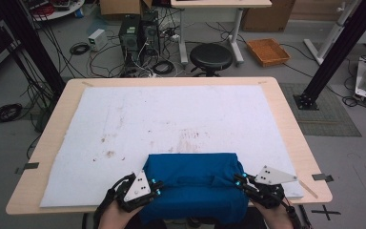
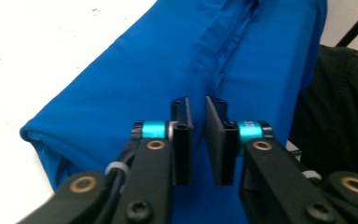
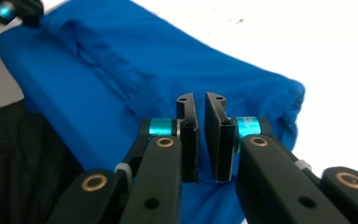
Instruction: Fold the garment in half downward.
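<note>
Folding looks nearly finished: the left gripper (image 1: pixel 156 186) hovers at the left side of the blue garment (image 1: pixel 195 171), jaws slightly apart with nothing between them. The garment lies folded at the near edge of the white mat (image 1: pixel 124 119). The right gripper (image 1: pixel 240 181) is released too. Perhaps one more fold is left. An orange tray (image 1: pixel 268 51) stands on the floor; its content cannot be told.

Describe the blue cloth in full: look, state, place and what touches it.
The blue cloth is a plain, smooth-knit garment folded into a rough rectangle, with a raised seam or strip running across its top and soft creases. It lies on the white mat at the table's near edge and hangs over that edge. The left gripper and right gripper sit at its two sides, jaws slightly apart with no fabric pinched; whether they touch it is unclear.
</note>
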Action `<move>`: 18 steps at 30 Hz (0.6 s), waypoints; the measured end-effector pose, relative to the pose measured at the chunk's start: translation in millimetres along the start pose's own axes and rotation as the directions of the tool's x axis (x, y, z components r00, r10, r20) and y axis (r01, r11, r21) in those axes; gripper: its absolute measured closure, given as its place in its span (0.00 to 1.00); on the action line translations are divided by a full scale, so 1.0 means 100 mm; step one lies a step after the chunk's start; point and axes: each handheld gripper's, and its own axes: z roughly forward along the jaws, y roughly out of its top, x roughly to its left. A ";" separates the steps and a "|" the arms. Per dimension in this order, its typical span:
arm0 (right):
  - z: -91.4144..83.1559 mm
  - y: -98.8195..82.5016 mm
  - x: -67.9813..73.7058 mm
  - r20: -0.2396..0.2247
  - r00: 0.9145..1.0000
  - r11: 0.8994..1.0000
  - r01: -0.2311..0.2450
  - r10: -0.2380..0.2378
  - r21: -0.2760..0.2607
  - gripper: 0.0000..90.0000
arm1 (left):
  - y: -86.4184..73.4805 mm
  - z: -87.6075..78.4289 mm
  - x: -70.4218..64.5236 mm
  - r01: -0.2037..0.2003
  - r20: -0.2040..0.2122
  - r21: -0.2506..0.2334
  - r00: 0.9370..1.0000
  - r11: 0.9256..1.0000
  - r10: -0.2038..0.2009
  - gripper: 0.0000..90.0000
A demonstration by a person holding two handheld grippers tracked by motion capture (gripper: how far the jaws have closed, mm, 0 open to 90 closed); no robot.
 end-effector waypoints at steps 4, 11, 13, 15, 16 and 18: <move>0.02 0.06 -0.04 0.002 1.000 1.000 -0.015 0.015 -0.015 0.88 | 0.05 -0.02 0.02 0.004 -0.007 -0.012 1.000 1.000 -0.004 0.83; 0.17 0.17 -0.16 0.056 0.995 0.996 -0.082 0.083 -0.020 0.73 | 0.14 0.07 0.33 0.125 -0.119 -0.040 0.984 0.991 -0.129 0.78; 0.22 0.22 -0.26 0.086 0.988 0.992 -0.124 0.126 -0.034 0.69 | 0.16 0.13 0.47 0.171 -0.170 -0.047 0.969 0.984 -0.177 0.74; 0.28 0.26 -0.36 0.114 0.982 0.989 -0.146 0.149 -0.036 0.68 | 0.17 0.18 0.57 0.208 -0.205 -0.051 0.955 0.977 -0.214 0.69; 0.31 0.28 -0.40 0.125 0.978 0.986 -0.163 0.166 -0.033 0.66 | 0.16 0.21 0.63 0.231 -0.213 -0.052 0.948 0.972 -0.237 0.67; 0.38 0.30 -0.48 0.147 0.971 0.982 -0.188 0.190 -0.029 0.64 | 0.14 0.25 0.72 0.265 -0.238 -0.056 0.933 0.963 -0.271 0.66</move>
